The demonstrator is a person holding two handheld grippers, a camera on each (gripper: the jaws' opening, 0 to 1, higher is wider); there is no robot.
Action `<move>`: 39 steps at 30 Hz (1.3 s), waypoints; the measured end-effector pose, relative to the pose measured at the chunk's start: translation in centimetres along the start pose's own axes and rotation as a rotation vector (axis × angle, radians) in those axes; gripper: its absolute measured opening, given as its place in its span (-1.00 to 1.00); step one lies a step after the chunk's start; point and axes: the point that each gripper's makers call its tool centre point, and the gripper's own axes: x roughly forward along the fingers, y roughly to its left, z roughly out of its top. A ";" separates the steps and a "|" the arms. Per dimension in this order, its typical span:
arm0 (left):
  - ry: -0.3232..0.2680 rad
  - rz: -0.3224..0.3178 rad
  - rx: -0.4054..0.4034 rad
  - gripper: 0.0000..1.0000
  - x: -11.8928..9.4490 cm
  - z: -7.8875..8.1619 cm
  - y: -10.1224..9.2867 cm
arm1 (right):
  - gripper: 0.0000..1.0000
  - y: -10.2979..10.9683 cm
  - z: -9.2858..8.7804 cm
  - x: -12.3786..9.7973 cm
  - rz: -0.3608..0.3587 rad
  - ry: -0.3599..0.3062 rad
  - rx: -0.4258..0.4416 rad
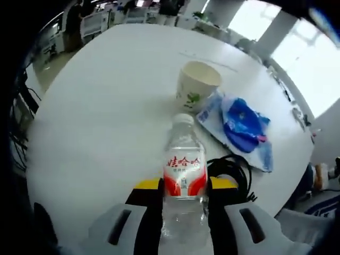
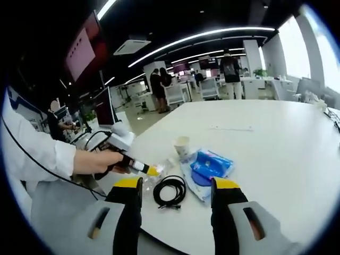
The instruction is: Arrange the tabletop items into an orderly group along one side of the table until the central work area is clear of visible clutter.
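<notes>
We saw the bottle (image 1: 184,180) lying clamped between the jaws of the left hand-held gripper (image 1: 184,187), near the table (image 1: 106,106) edge. Just beyond it stood a paper cup (image 1: 196,85), with a blue bag (image 1: 239,127) beside it and a black cable (image 1: 234,172) coiled near the bottle. The right hand-held gripper (image 2: 177,187) hovered with jaws apart, holding nothing. The round white table stood in an open office where people (image 2: 159,85) stood among desks under strip lights.

L view close over table (image 1: 106,106), R view farther back, both share cup (image 1: 195,85)
</notes>
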 end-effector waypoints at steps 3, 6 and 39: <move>0.017 0.001 -0.008 -0.46 0.1 0.1 -0.4 | -0.03 0.0 0.0 0.0 -0.001 0.000 0.003; 0.054 0.005 0.039 -0.46 0.4 0.3 -0.4 | -0.03 -0.1 0.0 0.0 0.000 -0.002 0.011; 0.125 -0.005 0.138 -0.33 2.0 -0.6 -2.1 | -0.05 -0.4 -0.2 0.0 -0.007 0.003 0.048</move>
